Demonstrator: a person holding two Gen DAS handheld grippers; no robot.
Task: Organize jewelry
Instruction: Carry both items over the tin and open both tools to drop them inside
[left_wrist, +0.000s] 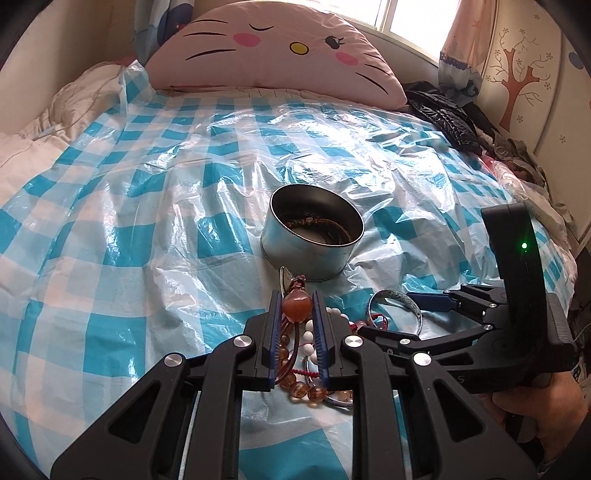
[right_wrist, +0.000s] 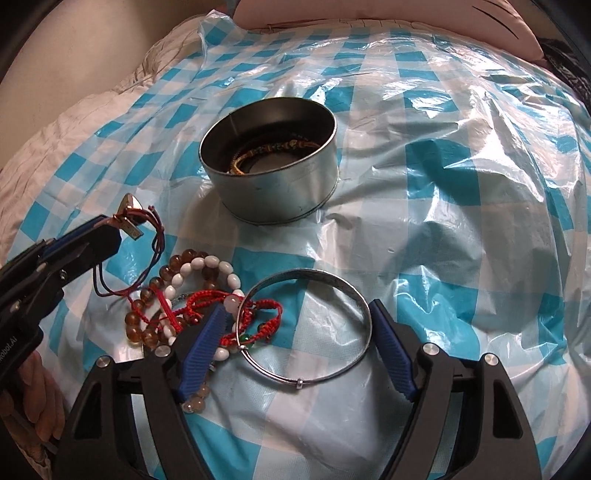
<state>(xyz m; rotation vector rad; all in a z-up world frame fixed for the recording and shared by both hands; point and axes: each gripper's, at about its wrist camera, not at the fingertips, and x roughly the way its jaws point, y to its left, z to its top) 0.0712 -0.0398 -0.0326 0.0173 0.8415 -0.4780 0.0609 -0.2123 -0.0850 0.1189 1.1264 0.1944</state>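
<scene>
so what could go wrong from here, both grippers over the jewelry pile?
1. Left gripper is shut on a pendant whose red cord hangs toward the bead bracelets; lifting may snag them.
2. Right gripper, open around the silver bangle, may also catch the red knotted bracelet crossing it.

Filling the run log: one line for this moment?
left gripper: shut on cord pendant, lifted | right gripper: jaws open around silver bangle | tin: holds one bracelet | bead pile: on bed
</scene>
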